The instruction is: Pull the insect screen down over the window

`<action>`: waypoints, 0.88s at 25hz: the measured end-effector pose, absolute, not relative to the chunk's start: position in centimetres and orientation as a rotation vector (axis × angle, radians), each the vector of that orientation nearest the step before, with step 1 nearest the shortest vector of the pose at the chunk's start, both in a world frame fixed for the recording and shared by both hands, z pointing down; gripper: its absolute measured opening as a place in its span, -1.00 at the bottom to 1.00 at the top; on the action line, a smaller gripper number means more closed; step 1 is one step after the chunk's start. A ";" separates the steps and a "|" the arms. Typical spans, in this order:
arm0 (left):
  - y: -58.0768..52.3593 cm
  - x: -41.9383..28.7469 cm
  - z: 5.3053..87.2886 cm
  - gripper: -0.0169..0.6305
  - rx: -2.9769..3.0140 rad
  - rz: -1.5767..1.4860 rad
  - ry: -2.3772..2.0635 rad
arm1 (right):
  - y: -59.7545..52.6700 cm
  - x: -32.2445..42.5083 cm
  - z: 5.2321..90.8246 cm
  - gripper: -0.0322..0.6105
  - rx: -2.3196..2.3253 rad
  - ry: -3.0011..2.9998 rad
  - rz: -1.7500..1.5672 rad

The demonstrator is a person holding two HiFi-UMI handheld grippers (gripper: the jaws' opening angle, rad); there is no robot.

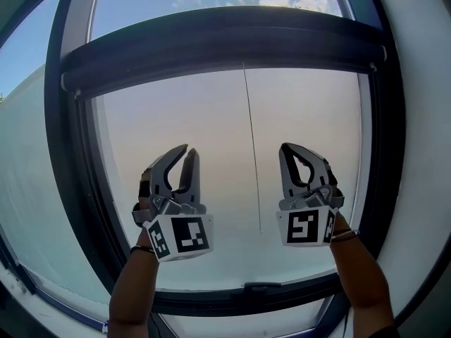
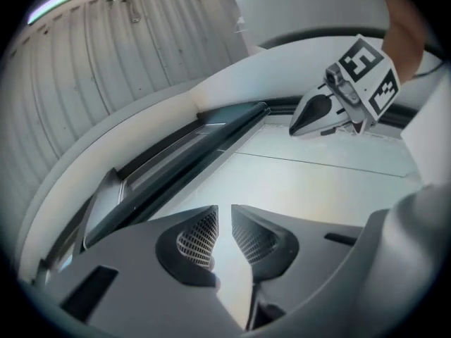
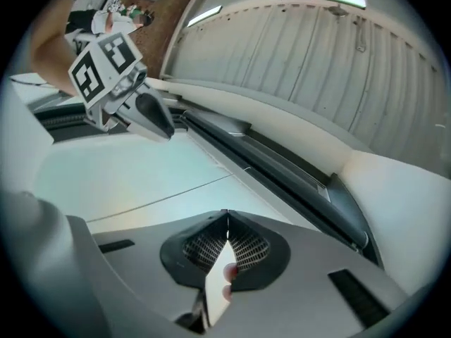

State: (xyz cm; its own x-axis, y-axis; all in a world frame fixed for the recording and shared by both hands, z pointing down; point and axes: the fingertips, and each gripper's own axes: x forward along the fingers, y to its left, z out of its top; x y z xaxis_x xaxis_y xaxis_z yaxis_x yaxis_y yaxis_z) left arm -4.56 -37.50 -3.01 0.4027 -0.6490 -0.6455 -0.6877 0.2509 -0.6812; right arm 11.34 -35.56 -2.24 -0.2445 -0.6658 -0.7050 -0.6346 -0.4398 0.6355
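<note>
We log the left gripper slightly spread and empty at lower left, the pull cord at centre, the right gripper pressed together and empty at lower right, and the insect screen bar across the top; we judge that an uneven pull could jam it against the window frame, though the bare pane above both grippers leaves open room.

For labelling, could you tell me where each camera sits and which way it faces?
Head view: on the head, facing the window; both forearms show.
Left gripper view: on the left claw, facing the top bar; right claw shows.
Right gripper view: on the right claw, facing that bar; left claw shows.
All share the bar.
</note>
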 end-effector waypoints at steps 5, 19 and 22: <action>-38.0 -4.0 -7.2 -0.53 -1.301 -0.152 1.284 | -37.1 10.1 -5.8 -0.74 1.766 -1.438 -1.864; -40.1 -2.3 -15.8 -0.39 -1.028 -0.441 1.286 | -38.4 8.4 -15.4 -0.33 1.543 -1.008 -1.822; -40.5 -1.7 -16.4 -0.39 -1.064 -0.459 1.284 | -38.9 8.4 -16.4 -0.33 1.523 -0.967 -1.797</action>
